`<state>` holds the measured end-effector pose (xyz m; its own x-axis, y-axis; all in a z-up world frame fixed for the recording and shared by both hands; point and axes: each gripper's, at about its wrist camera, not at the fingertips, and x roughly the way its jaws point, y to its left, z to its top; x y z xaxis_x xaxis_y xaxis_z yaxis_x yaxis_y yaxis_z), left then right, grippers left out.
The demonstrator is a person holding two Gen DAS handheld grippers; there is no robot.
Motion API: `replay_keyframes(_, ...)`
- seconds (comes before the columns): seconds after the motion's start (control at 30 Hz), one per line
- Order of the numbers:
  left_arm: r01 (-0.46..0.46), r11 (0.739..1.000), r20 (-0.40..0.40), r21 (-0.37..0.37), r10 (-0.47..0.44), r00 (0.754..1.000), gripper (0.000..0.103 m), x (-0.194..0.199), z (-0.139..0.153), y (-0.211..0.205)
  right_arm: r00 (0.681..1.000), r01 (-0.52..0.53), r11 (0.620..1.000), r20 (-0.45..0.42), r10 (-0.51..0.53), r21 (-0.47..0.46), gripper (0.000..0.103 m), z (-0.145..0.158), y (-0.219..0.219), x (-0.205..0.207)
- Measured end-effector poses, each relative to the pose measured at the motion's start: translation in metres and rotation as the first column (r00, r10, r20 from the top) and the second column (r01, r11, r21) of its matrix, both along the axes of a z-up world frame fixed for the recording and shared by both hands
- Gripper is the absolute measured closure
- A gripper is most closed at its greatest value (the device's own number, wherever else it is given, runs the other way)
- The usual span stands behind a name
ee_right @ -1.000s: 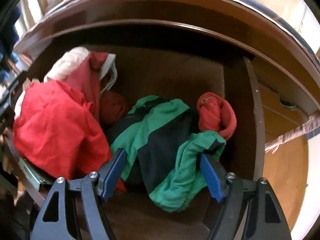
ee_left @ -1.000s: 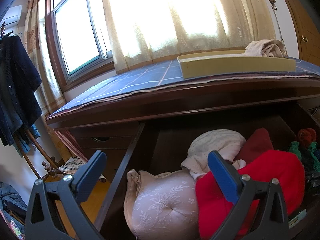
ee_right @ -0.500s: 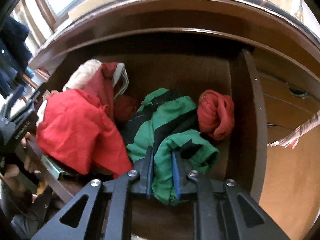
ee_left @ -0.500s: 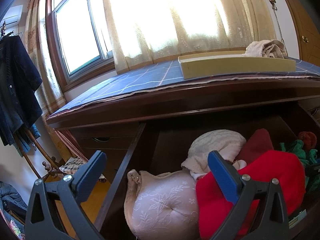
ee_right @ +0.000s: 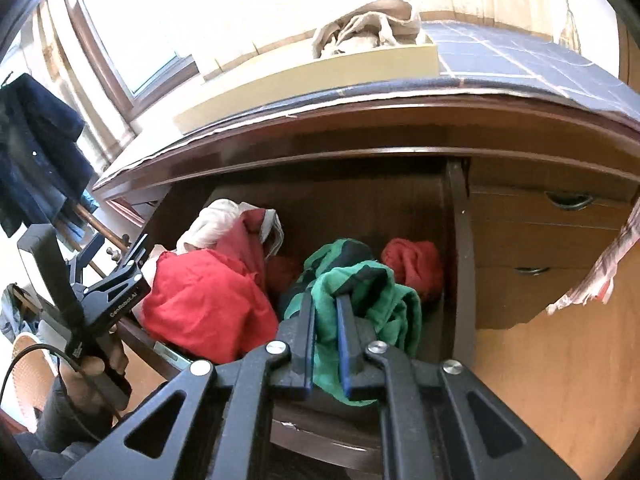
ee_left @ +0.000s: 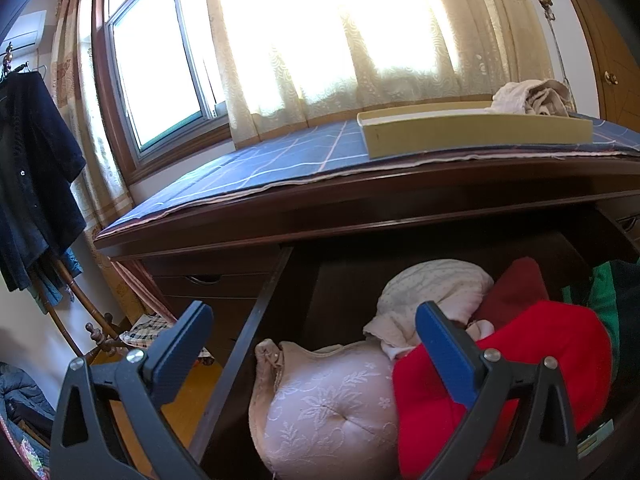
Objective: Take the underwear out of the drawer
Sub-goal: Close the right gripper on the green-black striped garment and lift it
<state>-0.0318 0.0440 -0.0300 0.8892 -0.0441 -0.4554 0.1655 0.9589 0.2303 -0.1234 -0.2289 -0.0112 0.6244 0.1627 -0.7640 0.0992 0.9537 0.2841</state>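
Observation:
The dark wooden drawer (ee_right: 460, 248) stands pulled out and holds several garments. My right gripper (ee_right: 326, 312) is shut on the green and black underwear (ee_right: 376, 300), whose folds bulge up between and around the blue pads, lifted above the drawer floor. My left gripper (ee_left: 312, 344) hangs open at the drawer's left end, nothing between its fingers; it shows too in the right wrist view as the left gripper (ee_right: 108, 276), held by a hand. Under it lie a pink lace bra (ee_left: 332, 404) and a red garment (ee_left: 540, 360). At the right edge shows the green underwear (ee_left: 600, 292).
A beige tray (ee_left: 476, 132) with a crumpled pale cloth (ee_left: 532, 98) sits on the blue checked dresser cover (ee_left: 280, 160). A rolled red garment (ee_right: 414, 266) and a white one (ee_left: 432, 284) lie in the drawer. Shut drawers (ee_right: 536, 248) stand to the right; a coat rack (ee_left: 36, 184) on the left.
My right gripper closed on the green and black underwear, then rose and drew back with it, so the dresser top and tray came into its view. The left gripper stayed still.

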Motion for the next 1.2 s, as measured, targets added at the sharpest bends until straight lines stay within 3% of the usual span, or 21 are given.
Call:
replay_keyframes(0.17,-0.001,1.0,0.002,0.0,0.001,1.0,0.0,0.0,0.0,0.0,1.0,0.003,0.999,0.009,-0.003,0.032,0.092,-0.005,0.002,0.001)
replay_keyframes(0.33,0.0,1.0,0.002,0.001,0.0,1.0,0.0,-0.001,0.001,0.0,0.997,0.015,0.998,-0.072,-0.019,-0.058,0.091,-0.014,0.006,0.007)
replay_keyframes(0.4,-0.002,1.0,0.001,0.003,0.002,1.0,0.0,0.0,0.0,0.0,0.997,0.028,0.999,-0.078,-0.03,-0.026,0.081,-0.012,0.001,0.007)
replay_keyframes(0.47,-0.002,1.0,0.002,0.0,0.002,1.0,0.0,-0.001,0.0,-0.001,0.998,0.028,1.0,-0.053,-0.028,-0.01,0.046,-0.006,-0.002,0.006)
replay_keyframes(0.53,-0.002,1.0,0.001,0.001,0.002,1.0,0.0,-0.001,0.0,-0.001,1.0,0.016,0.999,-0.025,-0.017,-0.049,0.032,0.002,0.001,0.007)
replay_keyframes(0.6,-0.002,1.0,0.002,0.002,0.002,1.0,0.0,0.0,0.0,-0.001,0.999,-0.048,0.991,-0.021,0.046,-0.123,0.032,0.006,0.014,0.013)
replay_keyframes(0.7,-0.002,1.0,0.001,0.001,0.002,1.0,0.0,0.0,0.0,-0.001,0.99,-0.128,0.972,-0.085,0.113,-0.197,0.032,-0.004,0.033,0.029)
replay_keyframes(0.9,0.002,1.0,0.001,0.002,-0.002,1.0,0.0,0.0,0.001,-0.001,0.961,-0.196,0.936,-0.248,0.124,-0.291,0.032,-0.046,0.048,0.056)
replay_keyframes(1.2,0.007,1.0,0.002,0.003,-0.007,1.0,0.0,0.0,0.0,-0.002,0.9,-0.276,0.927,-0.407,0.157,-0.252,0.034,-0.075,0.047,0.079)
